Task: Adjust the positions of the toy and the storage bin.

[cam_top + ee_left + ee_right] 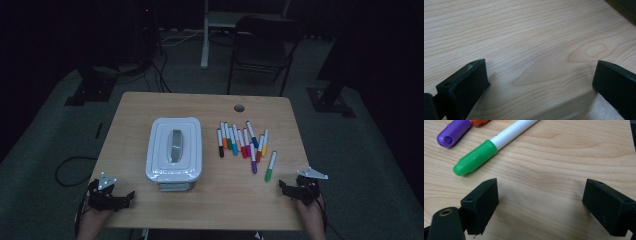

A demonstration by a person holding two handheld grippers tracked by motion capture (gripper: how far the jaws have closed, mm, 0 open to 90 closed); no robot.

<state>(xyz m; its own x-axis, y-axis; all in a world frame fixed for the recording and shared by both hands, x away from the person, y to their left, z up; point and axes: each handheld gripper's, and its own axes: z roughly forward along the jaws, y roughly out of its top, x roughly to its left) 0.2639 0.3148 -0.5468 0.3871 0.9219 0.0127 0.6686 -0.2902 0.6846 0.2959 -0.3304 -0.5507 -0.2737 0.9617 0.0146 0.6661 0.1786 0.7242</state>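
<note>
1. The table (210,105) is light wood with a visible grain and a small round hole (239,108) near its far edge. It stands on dark carpet, with a folding chair (262,45) beyond it.

2. The white box (174,149) sits left of centre on the table. It is rectangular with rounded corners, its lid on, and a grey handle (175,145) runs along the lid's middle.

3. The markers (242,140) lie in a loose row just right of the box, white barrels with caps in black, orange, teal, red, blue, yellow and purple. Some overlap at their ends.

4. The green-capped marker (476,158) lies apart from the row, nearest the near right corner, its cap pointing toward the person. A purple cap (453,132) lies just beside it. Nothing lies between this marker and the right gripper.

5. The right gripper (540,202) rests low over the near right corner, jaws spread wide, bare wood between them; the green cap is near but untouched.

6. The left gripper (540,82) sits at the near left corner, well apart from the box, jaws likewise spread wide over bare wood, holding nothing.
</note>
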